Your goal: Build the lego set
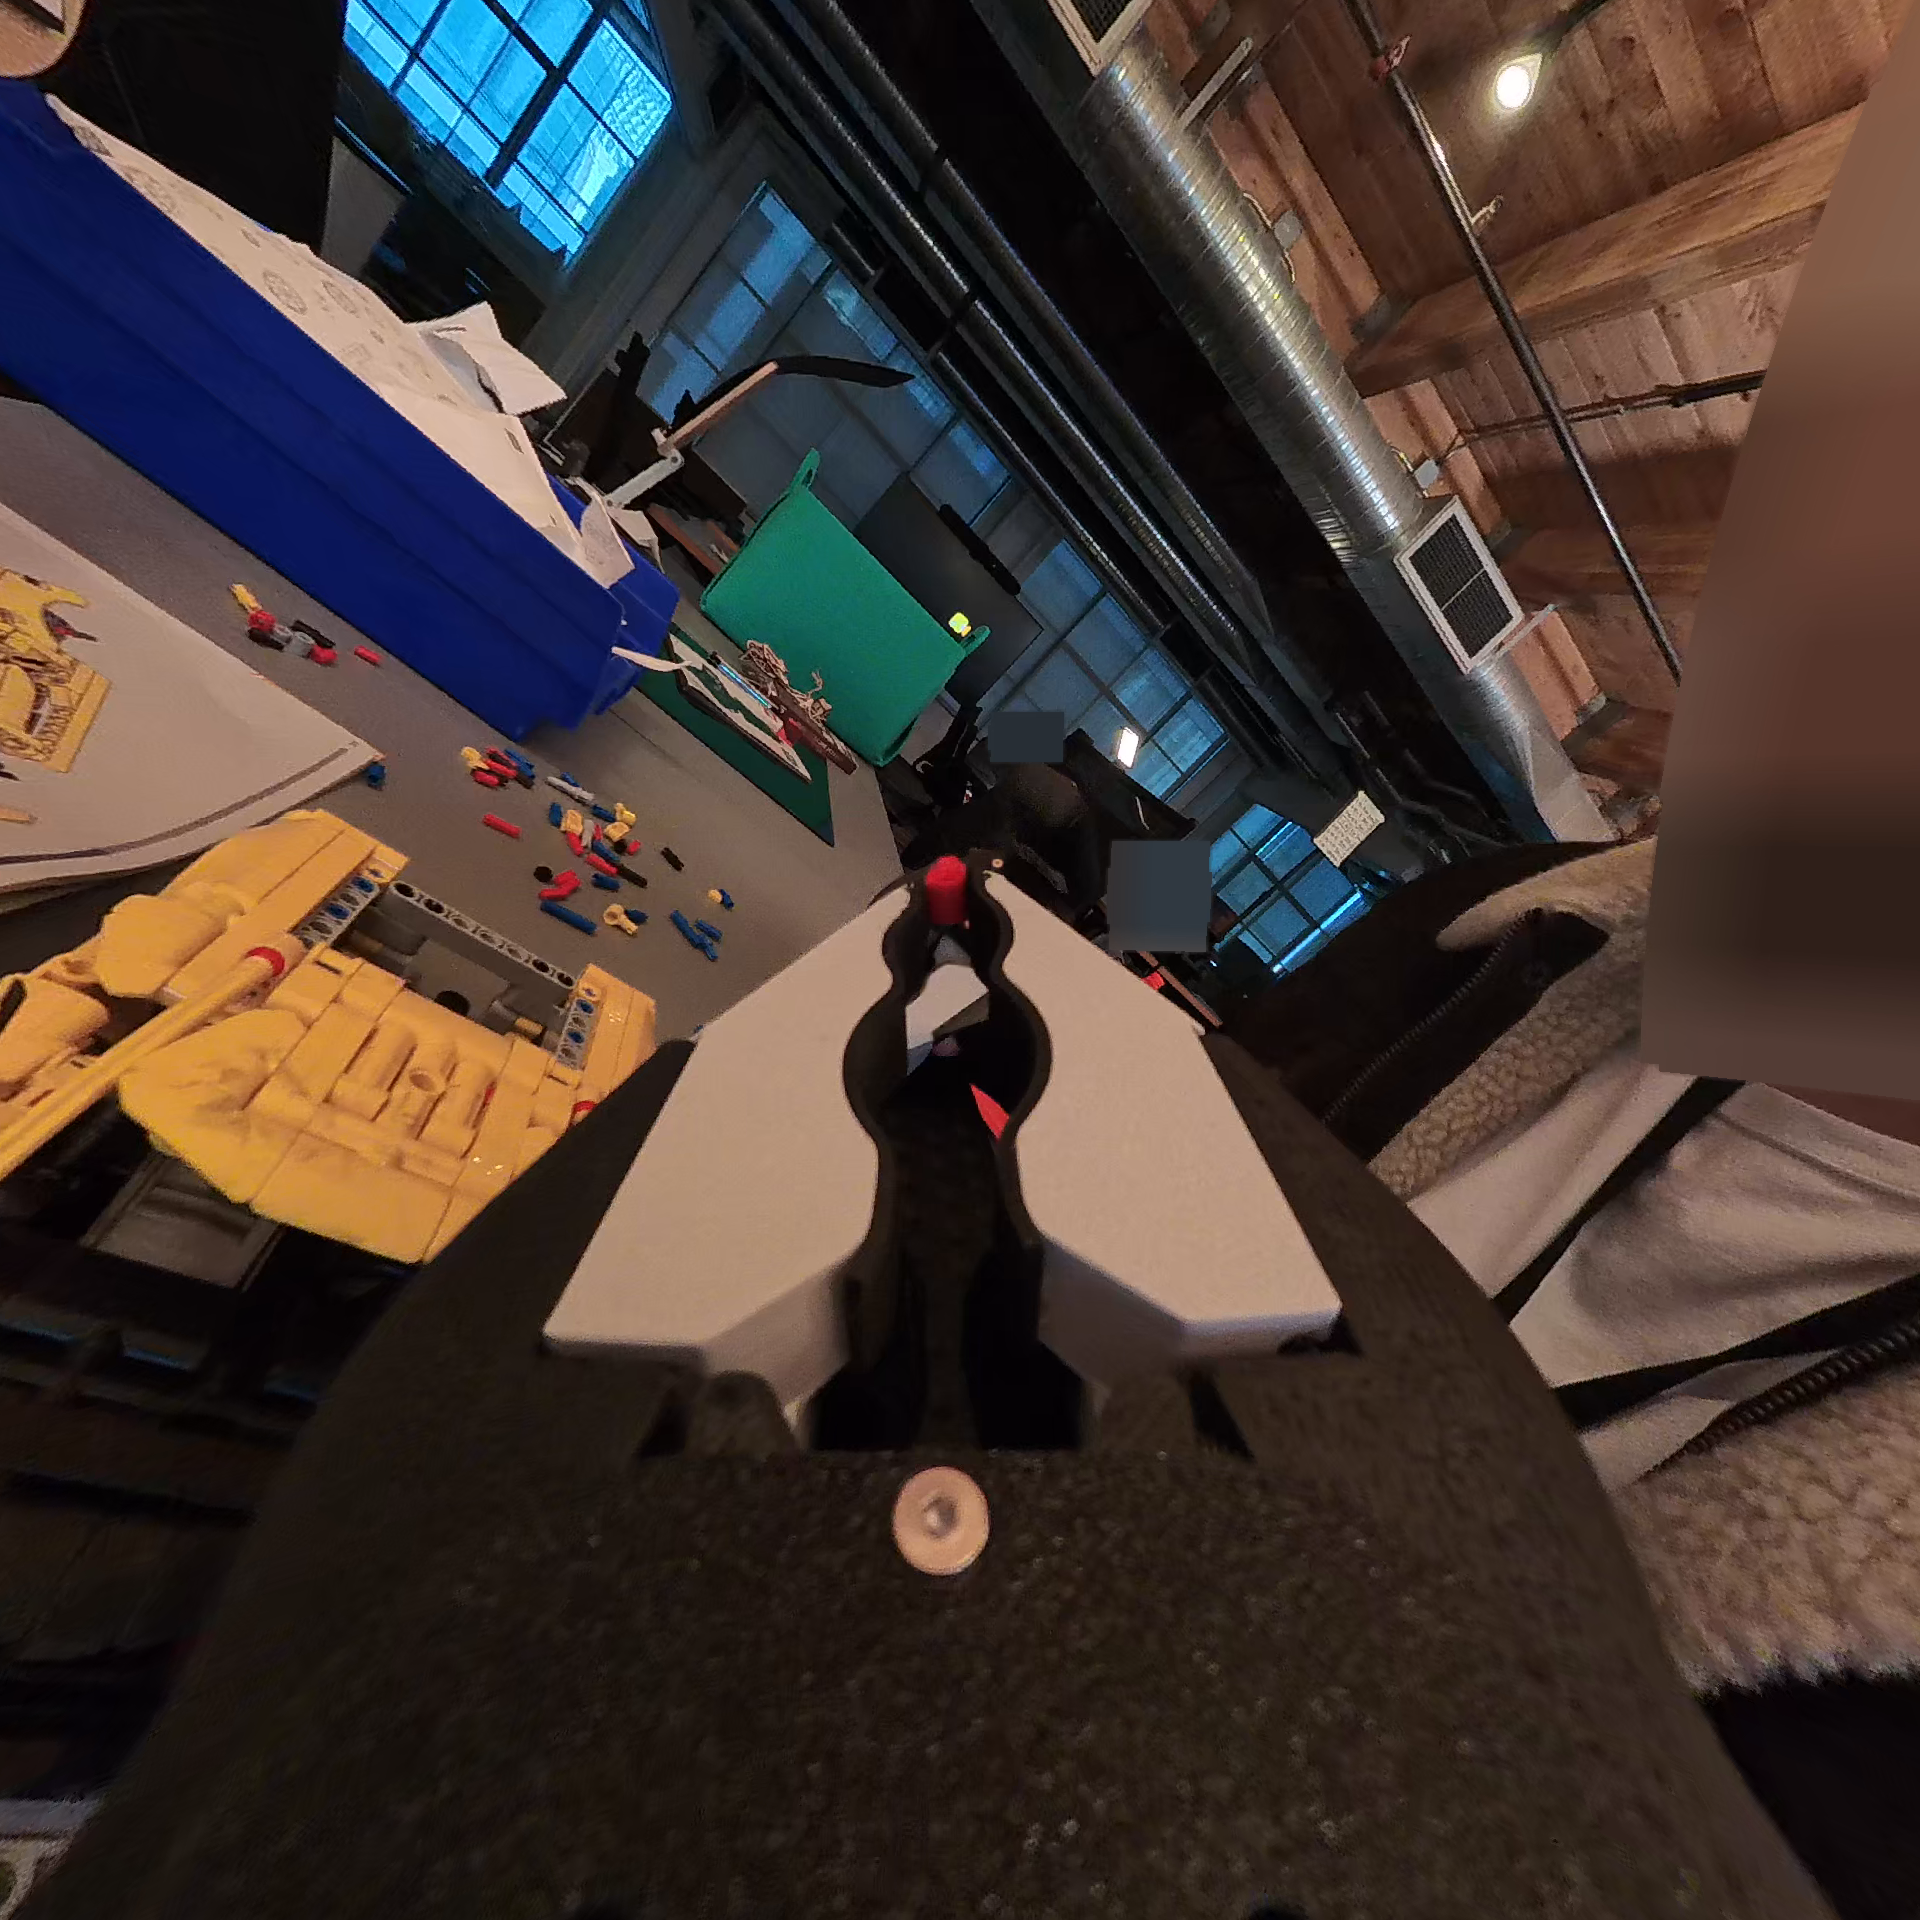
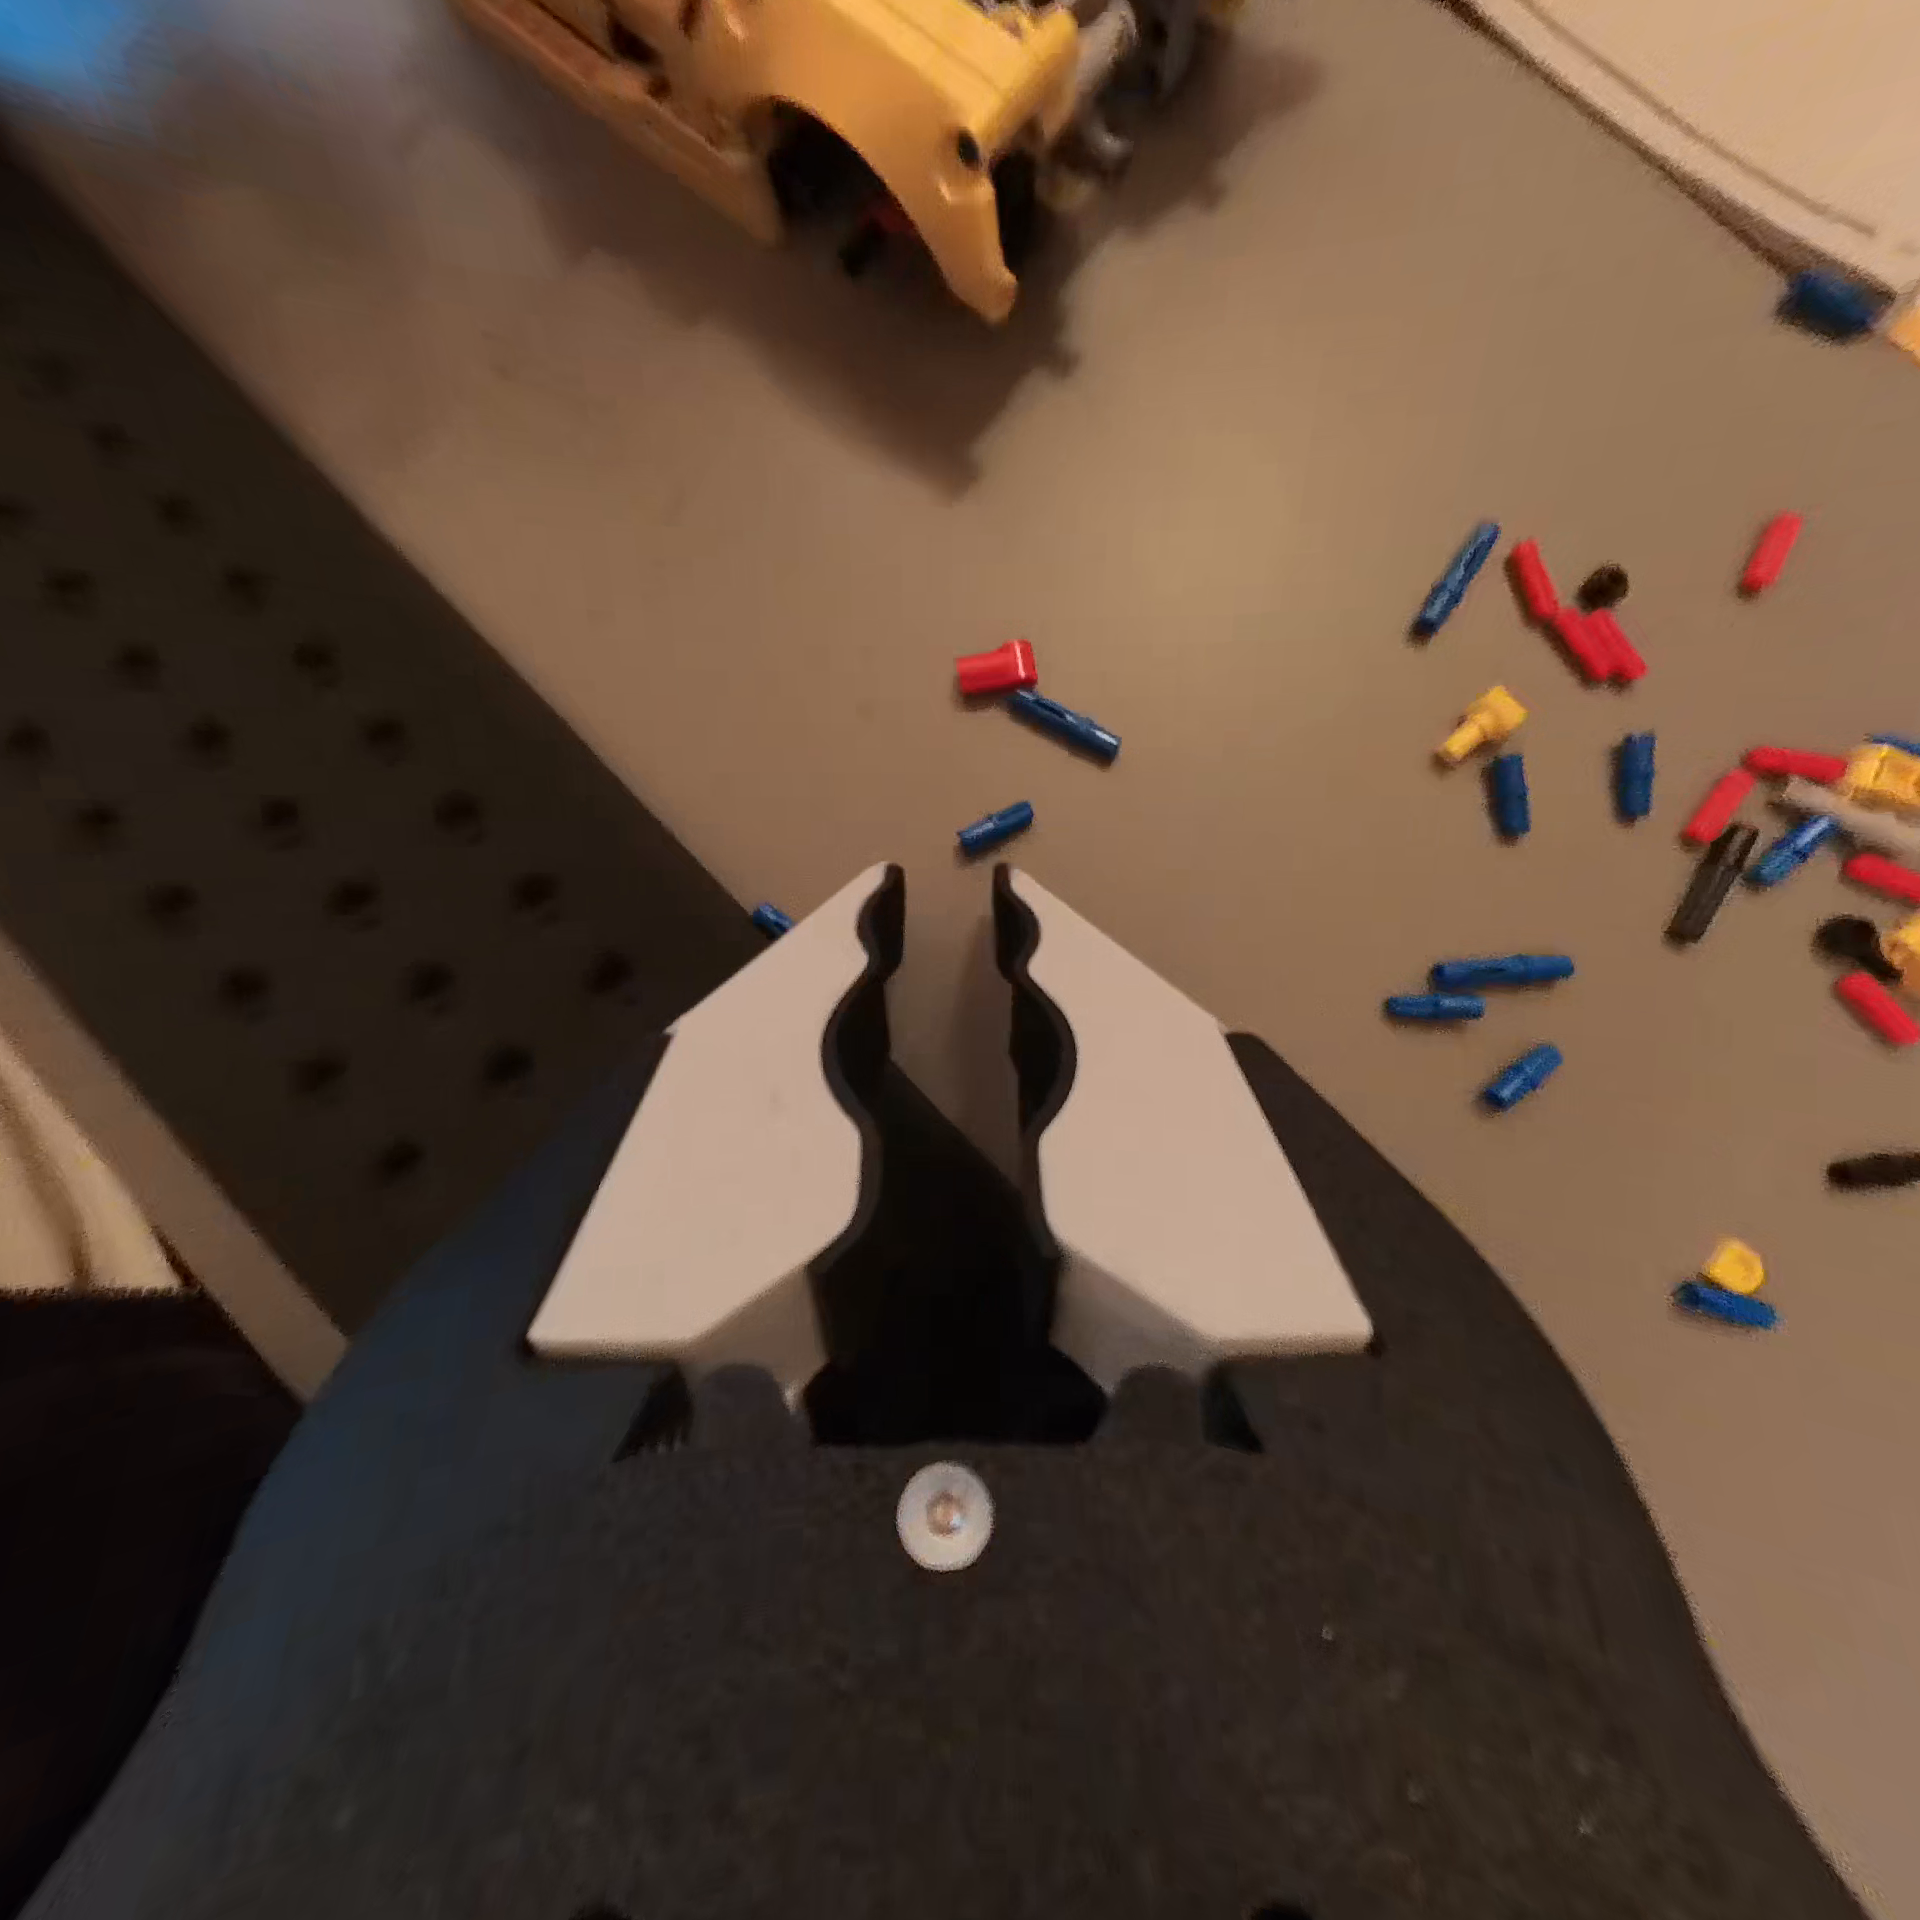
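Left wrist view, left to right: white printed instruction booklet (image 1: 156,727) lies flat on grey tabletop (image 1: 436,748), long blue plastic bin (image 1: 312,447) behind it with white paper sheets on top; partly built yellow lego vehicle model (image 1: 343,1049) sits at lower left, grey beams showing in its middle; scatter of small red, blue, yellow and black lego pins (image 1: 592,852) lies just beyond the model; green plastic bin (image 1: 842,613) farther back, tilted. Left gripper (image 1: 945,894), black body with white fingers, is raised off the table and pinched closed on a small red cylindrical lego pin (image 1: 945,891) at the very tips, pin sticking out past them. At right a person's fleece jacket (image 1: 1662,1351) fills the edge. Right wrist view, left to right: dark perforated board (image 2: 260,748) runs diagonally along the table edge, grey tabletop (image 2: 727,520) beside it; yellow lego vehicle model (image 2: 883,114) at top, blurred; right gripper (image 2: 945,878) points down at the table with a narrow gap between the fingers, nothing held. Short blue lego pin (image 2: 995,828) lies just ahead of the tips, not touching; red lego bush (image 2: 995,667) and longer blue pin (image 2: 1065,727) lie a bit beyond, touching each other. Main pile of loose pins (image 2: 1662,779) spreads at right, well apart from the tips; booklet corner (image 2: 1766,135) at top right.
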